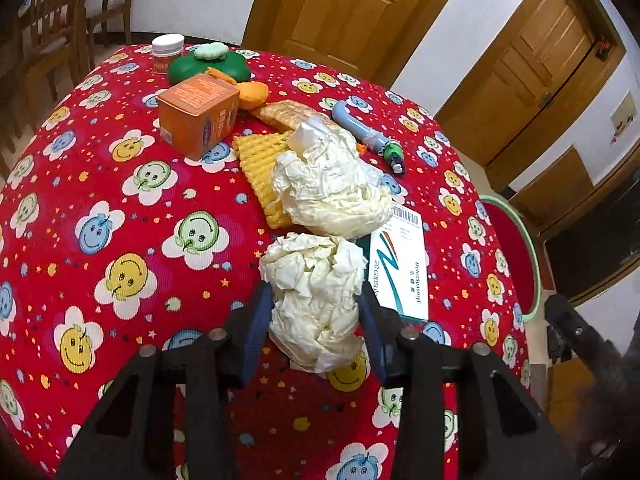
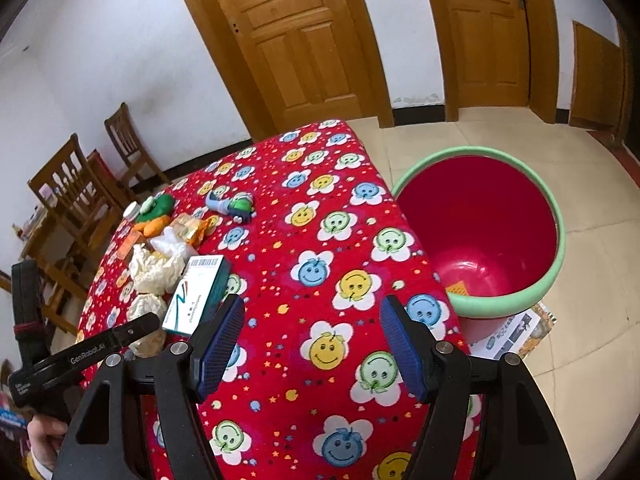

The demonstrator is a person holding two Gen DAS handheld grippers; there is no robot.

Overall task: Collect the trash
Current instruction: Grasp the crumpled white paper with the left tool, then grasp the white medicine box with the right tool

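My left gripper [image 1: 314, 312] has its blue pads on both sides of a crumpled white paper ball [image 1: 312, 292] on the red smiley tablecloth [image 1: 120, 220], pressing its sides. A second, larger crumpled paper ball [image 1: 332, 188] lies just beyond it, over a yellow wafer-like wrapper [image 1: 260, 164]. My right gripper [image 2: 312, 344] is open and empty above the tablecloth [image 2: 320, 240]. The red trash bin with a green rim [image 2: 480, 224] stands on the floor to the right of the table; an orange scrap lies in it. Both paper balls show small in the right wrist view [image 2: 154, 268].
A white medicine box [image 1: 400, 276] lies right of the held ball. An orange carton [image 1: 196, 112], green toy [image 1: 208, 66], white jar [image 1: 167, 52], biscuit pack [image 1: 288, 114] and grey-blue tube [image 1: 360, 124] sit farther back. Wooden chairs [image 2: 76, 196] stand left.
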